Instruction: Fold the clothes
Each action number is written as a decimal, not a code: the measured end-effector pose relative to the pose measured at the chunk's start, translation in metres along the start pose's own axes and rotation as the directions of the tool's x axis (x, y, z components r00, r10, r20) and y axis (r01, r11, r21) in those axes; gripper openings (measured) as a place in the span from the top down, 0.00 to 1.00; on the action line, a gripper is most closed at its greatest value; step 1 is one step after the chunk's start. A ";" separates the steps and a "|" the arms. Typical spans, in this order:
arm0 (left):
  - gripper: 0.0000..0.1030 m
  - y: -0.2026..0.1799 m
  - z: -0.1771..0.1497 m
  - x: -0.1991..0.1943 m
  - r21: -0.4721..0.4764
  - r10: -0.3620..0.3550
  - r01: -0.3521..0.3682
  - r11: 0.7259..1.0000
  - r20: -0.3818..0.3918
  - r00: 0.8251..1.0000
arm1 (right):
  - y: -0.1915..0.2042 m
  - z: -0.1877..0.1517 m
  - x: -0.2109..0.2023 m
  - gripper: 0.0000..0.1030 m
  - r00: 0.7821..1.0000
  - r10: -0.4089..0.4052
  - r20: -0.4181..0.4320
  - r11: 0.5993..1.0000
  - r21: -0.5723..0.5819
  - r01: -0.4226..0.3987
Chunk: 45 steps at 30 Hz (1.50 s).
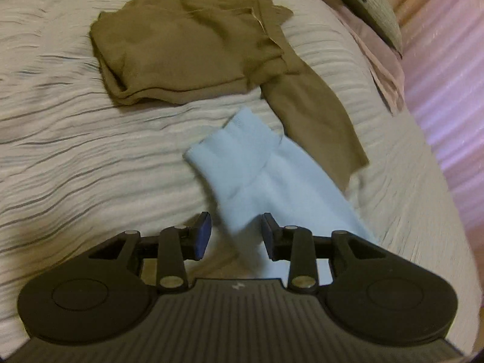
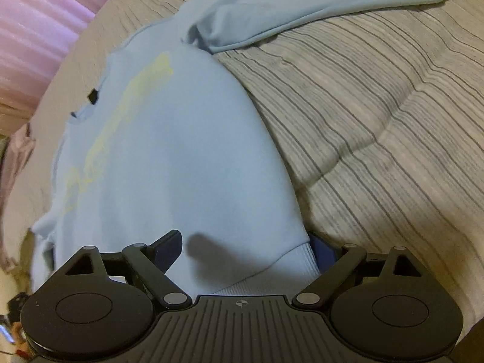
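A light blue sweatshirt [image 2: 181, 139] with a pale yellow print lies spread on the striped bedspread [image 2: 378, 121], one sleeve [image 2: 302, 3] stretched across the top. Its ribbed hem [image 2: 296, 260] lies between the wide-apart fingers of my right gripper [image 2: 246, 251], which is open. In the left wrist view the other blue sleeve [image 1: 257, 169], cuff pointing away, runs between the blue-padded fingers of my left gripper [image 1: 236, 236]; the pads stand apart and the gripper is open. A folded brown garment [image 1: 187, 45] lies beyond it, with one brown piece [image 1: 317, 115] trailing toward the sleeve.
The grey striped bedspread [image 1: 75, 151] covers the bed. A pink sheet [image 1: 384, 60] and a grey-green pillow [image 1: 369, 3] sit at the far right edge. A pink ribbed surface [image 1: 447, 96] runs beside the bed and also shows as pink ribbing [image 2: 39, 21] in the right wrist view.
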<state>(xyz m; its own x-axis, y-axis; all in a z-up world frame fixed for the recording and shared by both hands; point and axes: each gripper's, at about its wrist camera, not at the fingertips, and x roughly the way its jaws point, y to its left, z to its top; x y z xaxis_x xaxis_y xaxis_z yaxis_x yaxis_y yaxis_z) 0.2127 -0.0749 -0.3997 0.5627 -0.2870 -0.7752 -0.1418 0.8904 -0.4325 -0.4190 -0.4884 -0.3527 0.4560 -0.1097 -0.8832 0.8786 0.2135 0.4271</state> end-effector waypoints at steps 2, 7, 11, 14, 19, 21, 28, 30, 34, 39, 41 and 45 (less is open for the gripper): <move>0.90 -0.004 0.000 -0.001 0.050 0.019 -0.020 0.999 0.018 1.000 | 0.001 0.000 0.004 0.12 1.000 -0.013 0.017 1.000 0.019 0.013; 0.94 -0.005 -0.017 -0.052 0.258 0.059 -0.106 0.960 0.186 0.981 | 0.000 0.002 0.008 0.12 0.999 -0.005 0.045 0.998 0.060 0.002; 0.85 0.018 -0.035 -0.046 0.283 0.173 -0.201 0.938 0.123 0.977 | -0.015 0.008 -0.002 0.12 0.998 0.033 0.058 0.998 0.056 -0.037; 0.77 0.009 -0.046 -0.053 0.306 0.247 -0.290 0.907 0.171 0.954 | -0.038 0.024 -0.020 0.12 0.988 0.067 0.136 0.994 0.081 -0.079; 0.80 -0.001 -0.070 -0.092 0.266 0.241 -0.268 0.926 0.131 0.962 | -0.130 0.069 -0.063 0.12 0.913 0.091 0.398 0.942 0.262 -0.208; 0.80 -0.004 -0.084 -0.108 0.252 0.215 -0.232 0.939 0.094 0.972 | -0.167 0.088 -0.070 0.27 0.872 0.080 0.484 0.905 0.331 -0.267; 0.79 -0.034 -0.149 -0.132 0.218 0.102 -0.091 0.972 -0.042 0.994 | -0.250 0.140 -0.055 0.38 0.809 0.044 0.586 0.803 0.461 -0.378; 0.79 -0.045 -0.165 -0.134 0.232 0.079 -0.061 0.971 -0.070 0.994 | -0.258 0.152 -0.046 0.84 0.816 0.063 0.575 0.783 0.478 -0.397; 0.79 -0.064 -0.185 -0.142 0.275 0.032 0.001 0.962 -0.113 0.993 | -0.237 0.157 -0.074 0.96 0.761 0.018 0.649 0.894 0.330 -0.302; 0.80 -0.080 -0.206 -0.146 0.480 0.055 0.026 0.877 -0.154 0.987 | -0.243 0.171 -0.063 0.96 0.818 -0.052 0.572 0.926 0.334 -0.175; 0.80 -0.078 -0.212 -0.146 0.513 0.059 0.037 0.857 -0.169 0.984 | -0.249 0.176 -0.052 0.86 0.856 -0.081 0.511 0.914 0.381 -0.141; 0.70 -0.066 -0.212 -0.154 0.515 0.043 0.066 0.855 -0.197 0.979 | -0.216 0.149 -0.070 0.35 0.868 -0.067 0.492 0.928 0.351 -0.127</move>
<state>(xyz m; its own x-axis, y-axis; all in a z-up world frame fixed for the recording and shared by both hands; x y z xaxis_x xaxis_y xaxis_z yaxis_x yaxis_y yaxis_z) -0.0374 -0.1644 -0.3489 0.3843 -0.3124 -0.8688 0.3352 0.9240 -0.1840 -0.6194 -0.6714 -0.3540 0.4068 -0.5870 -0.6999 0.8067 -0.1286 0.5768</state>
